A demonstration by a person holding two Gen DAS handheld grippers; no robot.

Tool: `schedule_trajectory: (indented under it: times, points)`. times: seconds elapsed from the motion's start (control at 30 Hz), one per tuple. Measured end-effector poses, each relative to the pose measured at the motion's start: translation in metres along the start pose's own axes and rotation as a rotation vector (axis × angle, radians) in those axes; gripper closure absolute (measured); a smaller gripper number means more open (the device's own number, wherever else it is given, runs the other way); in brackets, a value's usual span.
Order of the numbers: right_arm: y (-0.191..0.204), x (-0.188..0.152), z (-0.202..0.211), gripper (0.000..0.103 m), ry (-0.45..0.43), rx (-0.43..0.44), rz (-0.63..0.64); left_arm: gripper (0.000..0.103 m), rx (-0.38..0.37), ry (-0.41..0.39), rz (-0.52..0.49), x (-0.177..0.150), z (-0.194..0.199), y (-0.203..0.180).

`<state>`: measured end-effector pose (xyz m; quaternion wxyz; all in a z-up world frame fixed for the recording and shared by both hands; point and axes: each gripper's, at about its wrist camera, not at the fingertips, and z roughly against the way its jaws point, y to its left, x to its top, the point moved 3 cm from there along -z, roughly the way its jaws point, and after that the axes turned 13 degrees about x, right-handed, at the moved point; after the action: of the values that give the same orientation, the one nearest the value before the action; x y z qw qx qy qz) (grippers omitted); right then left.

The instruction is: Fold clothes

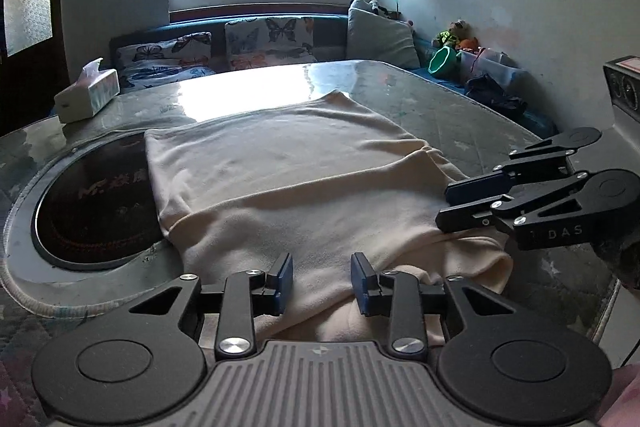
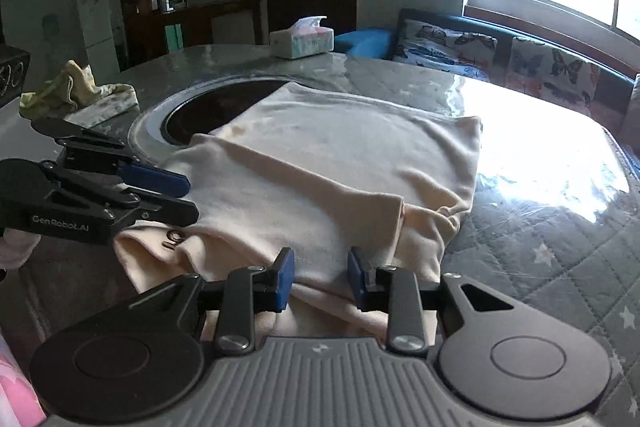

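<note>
- Left gripper: jaws parted, nothing held, cream garment lies between and ahead of them on the worktop.
- Right gripper: jaws parted, empty, garment's near edge under them.
- Garment's far left corner overlaps the round dark inset.
- Tissue box far beyond the jaws.

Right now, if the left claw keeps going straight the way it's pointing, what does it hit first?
Probably the cream garment: the open left claw points across its folded cloth, just above it. Height is unclear; if it clears the cloth, the glass-topped table comes next.
</note>
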<state>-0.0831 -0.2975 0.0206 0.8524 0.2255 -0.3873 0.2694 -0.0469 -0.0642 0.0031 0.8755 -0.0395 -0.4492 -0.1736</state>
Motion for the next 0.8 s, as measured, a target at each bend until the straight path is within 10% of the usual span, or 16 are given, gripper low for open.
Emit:
schedule_trajectory:
  times: [0.8]
  points:
    - [0.016,-0.021,0.038,0.055,0.122,-0.026,0.172,0.052,0.012,-0.108,-0.422,-0.034,0.039,-0.025]
